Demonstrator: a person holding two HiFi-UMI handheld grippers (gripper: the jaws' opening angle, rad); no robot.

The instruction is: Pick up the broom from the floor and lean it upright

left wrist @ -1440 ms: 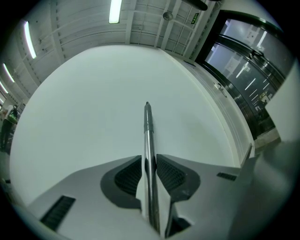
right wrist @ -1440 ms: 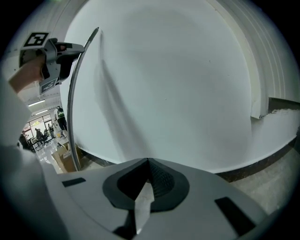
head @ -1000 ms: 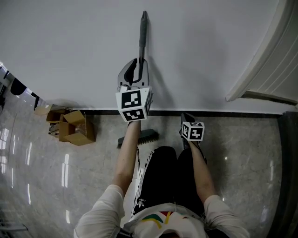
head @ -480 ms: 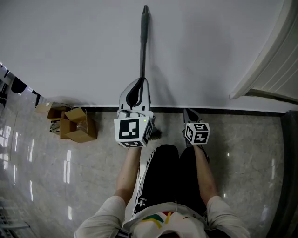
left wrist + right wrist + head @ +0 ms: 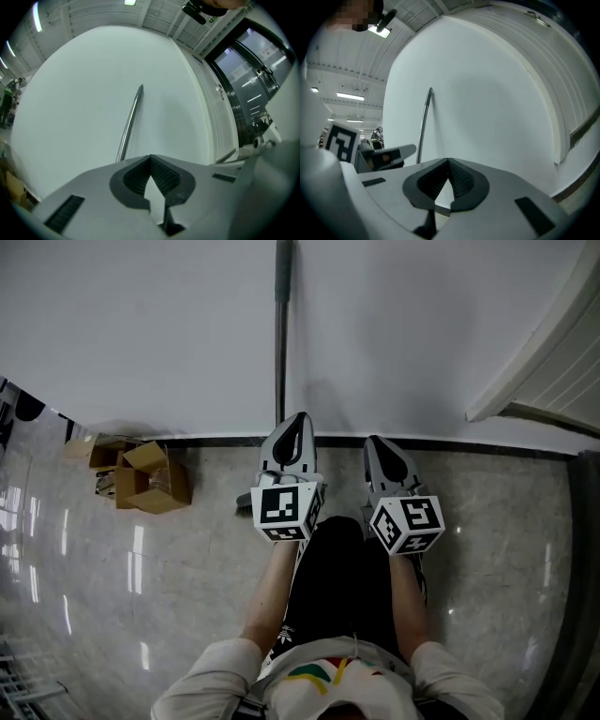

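I see the broom (image 5: 279, 343) standing on end against the wall (image 5: 141, 334), its handle running straight up just beyond my left claw (image 5: 299, 418), the nearer one, clenched on nothing, like my right claw (image 5: 382, 441) alongside it.

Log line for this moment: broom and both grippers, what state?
broom: upright, leaning on wall | left gripper: shut, empty | right gripper: shut, empty | task: broom already leaned
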